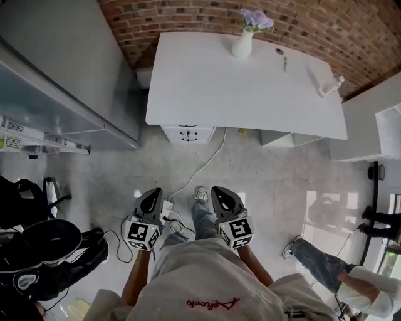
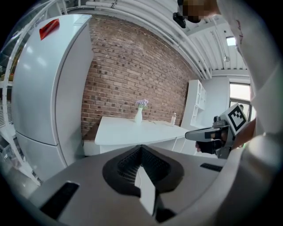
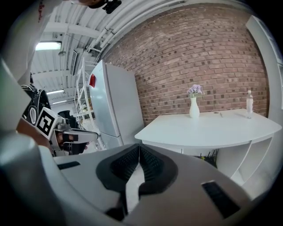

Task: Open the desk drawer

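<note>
Both grippers are out in front of the person, over the grey concrete floor [image 1: 269,182] and well short of the desk. The left gripper [image 1: 151,195] has its jaws clenched tight with nothing between them, and its own view shows the ribbed black pads [image 2: 128,163] meeting at the tip. Same for the right gripper [image 1: 219,194]: jaws pressed together, empty. They sit side by side at about the same height, and each one shows up in the other's view.

The white desk drawer stack [image 1: 188,133] sits under the left end of the white tabletop [image 1: 244,94], up against the red brick wall [image 1: 188,15]. The drawer fronts look flush and closed, with small dark handles facing the person. Neither gripper is anywhere near them.

On the tabletop there's a white vase with purple flowers [image 1: 242,45] near the back edge and a clear bottle [image 3: 250,103] off toward the right end. A tall white fridge [image 2: 44,88] stands to the left of the desk. A white cable [image 1: 207,163] snakes across the floor from the desk toward the person's feet.
</note>
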The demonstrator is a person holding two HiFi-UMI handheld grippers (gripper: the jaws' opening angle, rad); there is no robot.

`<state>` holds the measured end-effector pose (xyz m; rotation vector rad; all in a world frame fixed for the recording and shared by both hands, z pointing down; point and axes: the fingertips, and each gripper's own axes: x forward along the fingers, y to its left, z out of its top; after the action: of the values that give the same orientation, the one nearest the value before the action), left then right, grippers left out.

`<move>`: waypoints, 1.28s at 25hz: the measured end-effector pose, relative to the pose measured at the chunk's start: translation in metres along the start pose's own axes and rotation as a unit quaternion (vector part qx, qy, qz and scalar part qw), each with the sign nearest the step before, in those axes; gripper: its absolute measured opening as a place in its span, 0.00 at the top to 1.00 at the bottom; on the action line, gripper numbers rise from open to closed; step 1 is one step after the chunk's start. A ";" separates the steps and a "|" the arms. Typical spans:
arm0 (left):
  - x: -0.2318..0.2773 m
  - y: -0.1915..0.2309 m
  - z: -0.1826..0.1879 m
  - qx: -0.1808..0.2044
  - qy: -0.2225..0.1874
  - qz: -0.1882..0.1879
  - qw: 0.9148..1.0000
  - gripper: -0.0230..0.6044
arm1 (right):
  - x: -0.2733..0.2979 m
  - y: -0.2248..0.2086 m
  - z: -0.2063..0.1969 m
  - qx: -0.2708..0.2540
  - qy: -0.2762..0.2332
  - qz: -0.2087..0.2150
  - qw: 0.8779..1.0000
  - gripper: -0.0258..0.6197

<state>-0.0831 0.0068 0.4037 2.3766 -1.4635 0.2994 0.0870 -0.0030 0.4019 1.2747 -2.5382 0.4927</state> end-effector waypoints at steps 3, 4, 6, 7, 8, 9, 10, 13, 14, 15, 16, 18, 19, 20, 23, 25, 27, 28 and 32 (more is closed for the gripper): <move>0.018 -0.006 0.005 -0.002 0.002 0.009 1.000 0.94 | 0.011 -0.022 0.005 -0.003 0.006 0.013 1.000 0.93; 0.022 -0.006 0.006 -0.003 0.001 0.012 1.000 0.94 | 0.015 -0.029 0.007 -0.005 0.007 0.015 1.000 0.93; 0.029 -0.007 0.006 -0.006 0.005 0.016 1.000 0.94 | 0.022 -0.039 0.010 -0.007 0.007 0.018 1.000 0.93; 0.031 -0.008 0.006 -0.009 0.009 0.019 1.000 0.94 | 0.024 -0.042 0.011 -0.006 0.008 0.019 1.000 0.93; 0.031 -0.008 0.006 -0.012 0.012 0.021 1.000 0.94 | 0.025 -0.043 0.011 -0.005 0.010 0.021 1.000 0.93; 0.032 -0.008 0.006 -0.013 0.014 0.023 1.000 0.94 | 0.027 -0.043 0.010 -0.003 0.012 0.023 1.000 0.93; 0.033 -0.006 0.007 -0.014 0.015 0.025 0.999 0.94 | 0.029 -0.043 0.010 -0.002 0.014 0.025 1.000 0.93; 0.037 0.002 0.009 -0.015 0.014 0.028 0.999 0.94 | 0.037 -0.042 0.008 0.002 0.018 0.031 0.999 0.93; 0.038 0.004 0.009 -0.018 0.014 0.027 0.999 0.94 | 0.039 -0.041 0.008 0.003 0.020 0.031 0.999 0.93; 0.039 0.006 0.009 -0.022 0.015 0.027 0.999 0.94 | 0.041 -0.039 0.007 0.004 0.022 0.032 0.999 0.93; 0.040 0.008 0.008 -0.025 0.016 0.025 0.999 0.94 | 0.044 -0.038 0.007 0.005 0.024 0.032 0.999 0.93; 0.046 0.013 0.009 -0.028 0.019 0.018 0.999 0.94 | 0.050 -0.037 0.009 0.006 0.027 0.030 0.999 0.93; 0.050 0.015 0.010 -0.027 0.020 0.012 0.999 0.94 | 0.054 -0.037 0.010 0.006 0.027 0.027 0.999 0.93; 0.054 0.017 0.011 -0.024 0.020 0.004 1.000 0.94 | 0.058 -0.037 0.012 0.006 0.027 0.023 0.999 0.93; 0.064 0.024 0.013 -0.021 0.025 -0.019 0.999 0.94 | 0.068 -0.037 0.015 0.009 0.027 0.005 1.000 0.93; 0.068 0.031 0.014 -0.020 0.030 -0.031 0.999 0.94 | 0.075 -0.035 0.017 0.012 0.028 -0.006 1.000 0.93; 0.071 0.042 0.016 -0.016 0.031 -0.041 0.999 0.94 | 0.084 -0.031 0.019 0.013 0.028 -0.014 0.999 0.93; 0.072 0.047 0.016 -0.014 0.031 -0.045 0.998 0.94 | 0.089 -0.029 0.018 0.012 0.029 -0.017 0.999 0.93; 0.069 0.059 0.004 -0.017 0.043 -0.060 0.997 0.94 | 0.099 -0.019 0.012 0.014 0.037 -0.029 0.999 0.93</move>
<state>-0.1043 -0.0763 0.4344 2.3814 -1.2735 0.3389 0.0436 -0.0896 0.4312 1.3112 -2.4354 0.5530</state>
